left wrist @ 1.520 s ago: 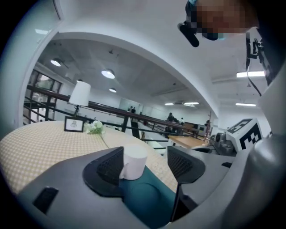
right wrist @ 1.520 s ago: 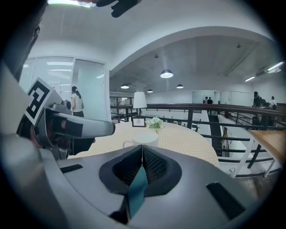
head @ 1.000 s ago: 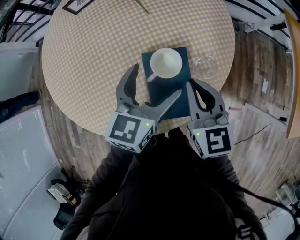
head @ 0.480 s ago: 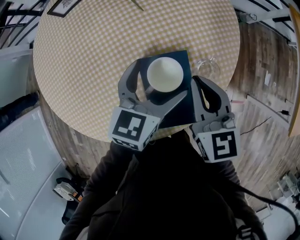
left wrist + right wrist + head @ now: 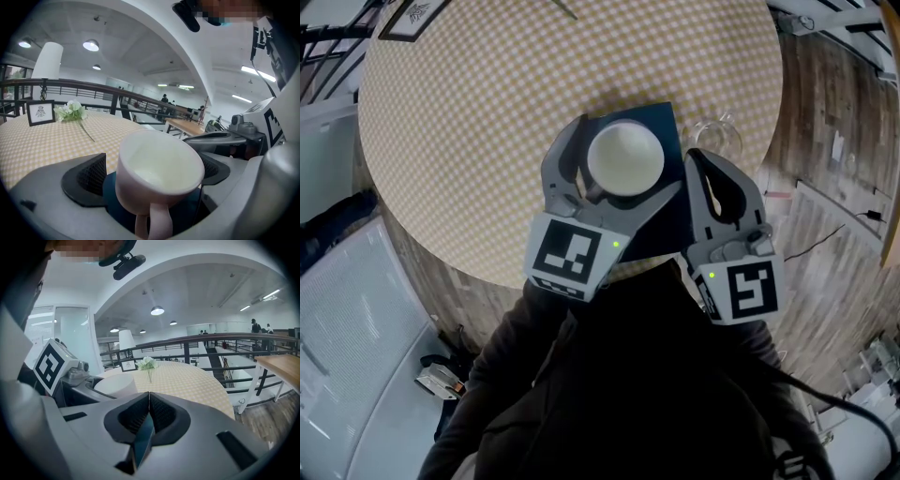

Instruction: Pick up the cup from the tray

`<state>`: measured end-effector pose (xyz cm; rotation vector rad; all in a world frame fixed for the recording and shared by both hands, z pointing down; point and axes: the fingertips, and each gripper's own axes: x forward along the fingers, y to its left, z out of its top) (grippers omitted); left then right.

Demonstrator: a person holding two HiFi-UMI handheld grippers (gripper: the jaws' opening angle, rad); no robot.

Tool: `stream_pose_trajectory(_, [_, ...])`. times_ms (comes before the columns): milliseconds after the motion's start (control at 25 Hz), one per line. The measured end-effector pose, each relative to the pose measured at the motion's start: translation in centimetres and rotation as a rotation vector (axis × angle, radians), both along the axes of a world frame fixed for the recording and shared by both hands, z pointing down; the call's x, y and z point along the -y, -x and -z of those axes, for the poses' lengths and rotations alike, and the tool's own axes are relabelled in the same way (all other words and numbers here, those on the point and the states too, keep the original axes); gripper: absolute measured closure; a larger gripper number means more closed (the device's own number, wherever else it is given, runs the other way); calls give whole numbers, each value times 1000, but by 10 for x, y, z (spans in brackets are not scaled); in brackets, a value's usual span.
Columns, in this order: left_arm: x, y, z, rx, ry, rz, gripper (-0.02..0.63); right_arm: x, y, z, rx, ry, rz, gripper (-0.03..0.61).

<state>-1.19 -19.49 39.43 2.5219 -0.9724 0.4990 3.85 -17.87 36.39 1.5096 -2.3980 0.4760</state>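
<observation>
White and empty, the cup [image 5: 623, 157] stands upright on a dark blue tray [image 5: 662, 120], near the tray's far end; the tray lies on a round desk [image 5: 487, 112] covered in a yellow-and-white checked cloth, towards the edge nearest the person.

Left claw [image 5: 625, 156] is released, its jaws spread as wide as they go and only just opened to that width; the cup sits between them, one jaw on each side of its body; in the left gripper view the ribbed black pads [image 5: 91, 176] flank the cup without pressing on it, a sliver of blue tray shows between the nearer pad and the cup wall, and the cup's handle [image 5: 159, 224] points back towards the camera.

Right claw [image 5: 694, 159] is clenched on the tray's right edge; in the right gripper view the jaws meet tip to tip with a thin blue strip of the tray [image 5: 143, 437] pinched between their pads, and the cup [image 5: 115, 384] shows to the left beyond them.

Just beside the tray's far right corner a clear glass [image 5: 712, 133] stands on the cloth; across the desk, well apart from the tray, a small framed picture [image 5: 40, 112] stands beside a pale flower [image 5: 70, 111] with a long stem.
</observation>
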Motion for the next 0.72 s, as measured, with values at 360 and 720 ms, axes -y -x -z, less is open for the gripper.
stream_pose_trajectory(360, [-1, -6, -8, 23, 9, -13, 40, -5, -6, 1, 5, 2, -11, 571])
stream_pose_trajectory(720, [-1, -3, -3, 40, -37, 14, 109, -16, 4, 13, 38, -22, -2, 571])
